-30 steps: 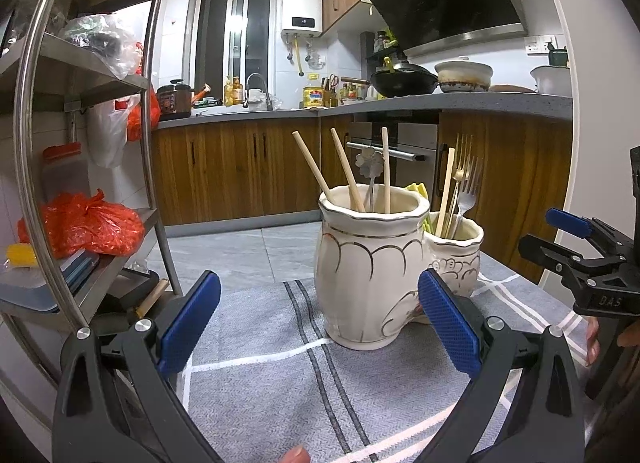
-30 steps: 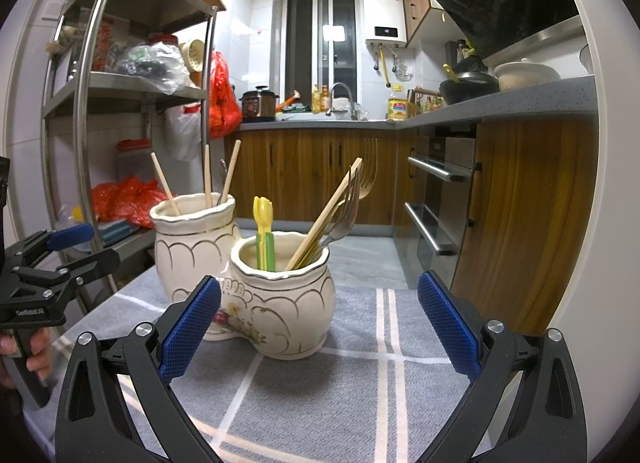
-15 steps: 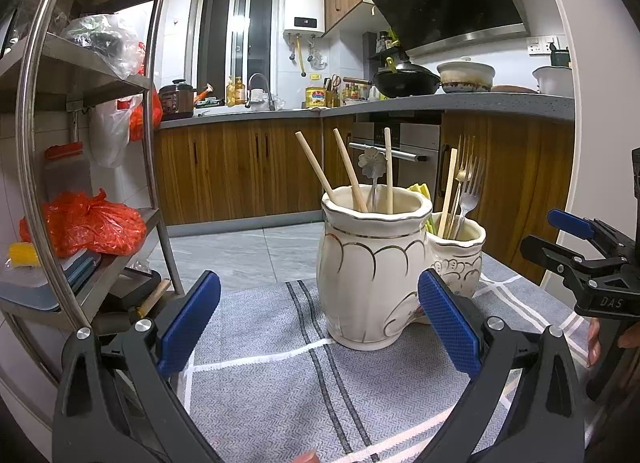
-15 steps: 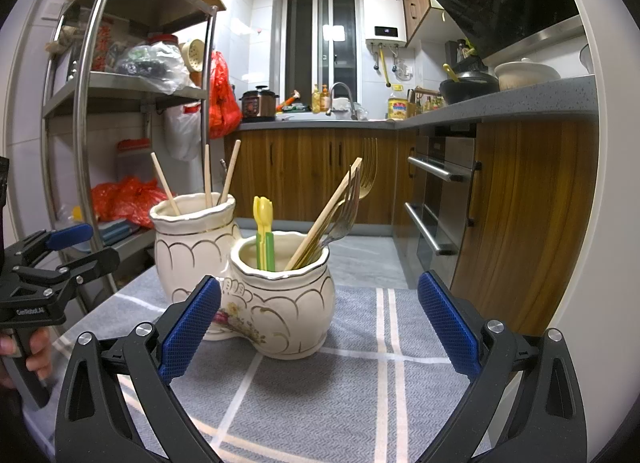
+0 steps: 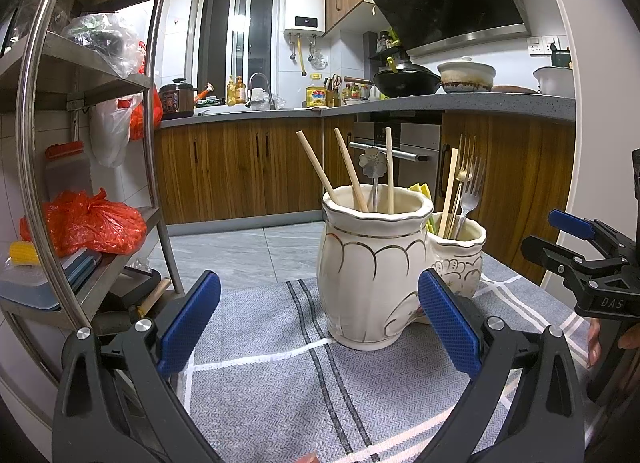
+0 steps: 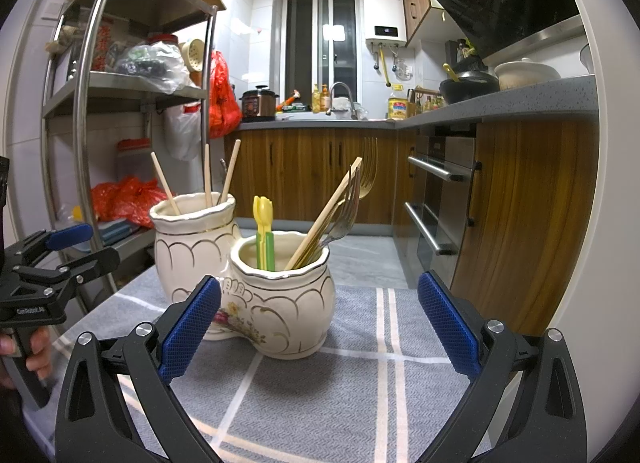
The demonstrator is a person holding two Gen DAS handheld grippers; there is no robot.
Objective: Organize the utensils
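Two cream ceramic jars stand side by side on a grey checked cloth. The taller jar holds three wooden chopsticks and a flower-ended metal utensil. The shorter jar holds yellow-green plastic forks, a wooden chopstick and metal forks. My left gripper is open and empty, low in front of the taller jar. My right gripper is open and empty, low in front of the shorter jar. Each gripper shows at the edge of the other's view.
A steel shelf rack with red bags and boxes stands at the left of the table. Wooden kitchen cabinets and an oven are behind. The cloth runs to the table's edges.
The left wrist view has shifted very slightly, so the jars sit a touch further right. Nothing was taken hold of or let go.
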